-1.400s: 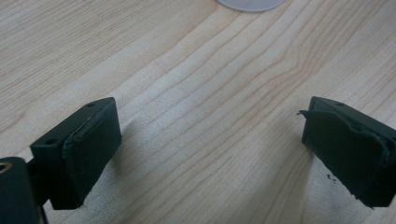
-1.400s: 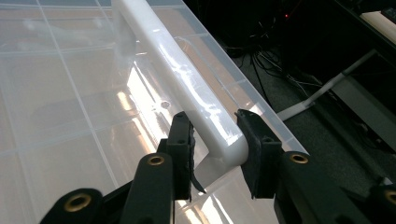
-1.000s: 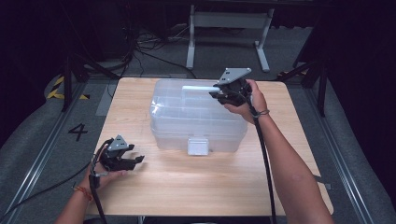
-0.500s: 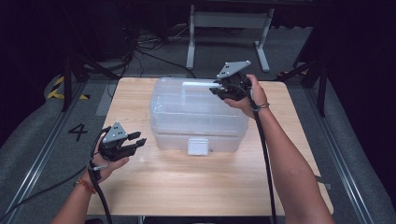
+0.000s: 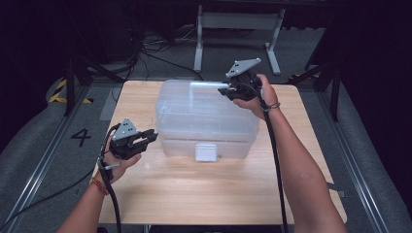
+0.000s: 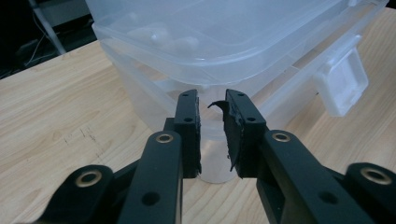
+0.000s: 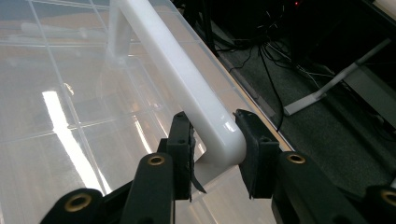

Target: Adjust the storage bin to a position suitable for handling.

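Observation:
A clear plastic storage box [image 5: 204,116] with a lid stands at the middle of the wooden table [image 5: 204,189]. A white latch [image 5: 206,151] hangs on its front wall. My right gripper [image 5: 224,91] is at the box's far right top, shut on the lid's white handle [image 7: 187,79], and the pads of this gripper [image 7: 212,123] press both sides of the bar. My left gripper [image 5: 150,136] hovers off the box's front left corner. Its jaws have just been closing and now stand a narrow gap apart with nothing between them. In the left gripper view this gripper [image 6: 212,100] faces the box wall [image 6: 224,42] and latch [image 6: 343,84].
Bare tabletop lies in front of the box and to both sides. A metal stand [image 5: 238,24] and cables [image 5: 155,48] sit on the floor beyond the far edge. Floor rails run along both sides of the table, and a painted number 4 [image 5: 80,137] marks the left.
My left gripper has risen and moved right toward the box's front left corner, and its jaws have narrowed. The right gripper has stayed on the handle.

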A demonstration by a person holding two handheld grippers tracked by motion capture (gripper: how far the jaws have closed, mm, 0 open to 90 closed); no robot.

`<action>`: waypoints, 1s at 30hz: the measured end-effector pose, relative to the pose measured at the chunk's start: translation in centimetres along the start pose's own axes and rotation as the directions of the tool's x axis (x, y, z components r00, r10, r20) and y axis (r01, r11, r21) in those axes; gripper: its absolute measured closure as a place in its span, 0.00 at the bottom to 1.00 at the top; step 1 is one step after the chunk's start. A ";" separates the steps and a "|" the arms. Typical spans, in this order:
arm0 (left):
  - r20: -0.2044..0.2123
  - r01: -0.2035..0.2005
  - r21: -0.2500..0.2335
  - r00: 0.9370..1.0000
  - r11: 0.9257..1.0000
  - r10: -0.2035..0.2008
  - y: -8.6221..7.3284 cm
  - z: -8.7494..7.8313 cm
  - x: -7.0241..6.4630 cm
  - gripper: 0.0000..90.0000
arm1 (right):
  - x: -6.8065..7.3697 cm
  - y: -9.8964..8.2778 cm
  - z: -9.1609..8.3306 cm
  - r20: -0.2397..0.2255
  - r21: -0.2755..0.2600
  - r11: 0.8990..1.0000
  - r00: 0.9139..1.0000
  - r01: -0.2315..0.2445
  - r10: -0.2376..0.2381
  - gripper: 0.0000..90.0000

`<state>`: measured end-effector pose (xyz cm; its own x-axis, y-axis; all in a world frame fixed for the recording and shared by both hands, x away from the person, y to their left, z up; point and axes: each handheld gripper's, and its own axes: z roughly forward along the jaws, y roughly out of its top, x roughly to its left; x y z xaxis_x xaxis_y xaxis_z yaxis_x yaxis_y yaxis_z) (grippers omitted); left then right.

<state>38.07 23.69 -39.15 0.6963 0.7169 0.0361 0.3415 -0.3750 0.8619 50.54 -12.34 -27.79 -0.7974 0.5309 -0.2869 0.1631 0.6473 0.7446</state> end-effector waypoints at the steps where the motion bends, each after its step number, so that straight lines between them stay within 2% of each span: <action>1: -0.002 0.002 0.001 1.000 1.000 -0.002 0.0 0.1 0.0 0.86 | 0.0 0.0 0.0 -0.001 -0.001 1.000 1.000 -0.003 0.003 0.77; 6: -0.032 -0.001 -0.003 0.999 1.000 0.001 0.1 0.4 0.1 0.94 | 0.0 0.0 0.0 -0.004 0.002 1.000 1.000 -0.002 0.002 0.77; 8: -0.020 0.008 -0.003 1.000 1.000 -0.009 0.0 0.6 0.2 0.95 | 0.0 0.0 0.0 0.001 0.003 1.000 1.000 -0.003 0.003 0.77; 13: 0.001 -0.010 -0.012 1.000 1.000 0.010 0.0 1.1 0.0 0.99 | 0.1 0.0 0.1 0.016 0.008 1.000 1.000 -0.002 0.002 0.77; 15: 0.013 0.002 -0.017 1.000 1.000 -0.002 0.0 1.3 -0.1 1.00 | 0.1 0.0 0.1 0.014 0.007 1.000 1.000 -0.004 0.004 0.77; 24: 0.006 -0.008 -0.014 1.000 1.000 0.008 -0.1 2.0 -0.2 1.00 | 0.3 -0.3 -0.2 0.016 0.004 1.000 1.000 -0.014 0.014 0.77; 26: 0.009 -0.002 -0.016 1.000 1.000 0.002 0.0 2.0 -0.2 1.00 | 0.2 -0.7 -0.7 0.014 -0.017 1.000 1.000 -0.025 0.025 0.76; 27: 0.001 -0.004 -0.015 1.000 1.000 0.004 0.0 2.0 -0.3 1.00 | 0.0 -1.0 -1.6 0.008 -0.036 0.998 0.999 -0.044 0.045 0.75; 28: 0.001 -0.004 -0.015 1.000 1.000 0.004 0.0 2.0 -0.3 1.00 | 0.0 -1.0 -1.6 0.008 -0.036 0.998 0.999 -0.044 0.045 0.75; 29: 0.002 -0.006 -0.020 1.000 1.000 0.006 0.1 2.0 -0.2 1.00 | 0.1 -1.5 -2.5 0.055 -0.030 0.999 0.998 -0.026 0.028 0.75; 30: 0.003 -0.006 -0.022 1.000 1.000 0.006 0.1 2.0 -0.2 1.00 | 0.1 -1.5 -2.5 0.055 -0.030 0.999 0.998 -0.026 0.028 0.75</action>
<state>39.22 22.37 -40.07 0.7001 0.7129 0.0398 0.3232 -0.3662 0.8726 48.74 -14.62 -27.44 -0.7597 0.5777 -0.2986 0.1664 0.6166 0.7695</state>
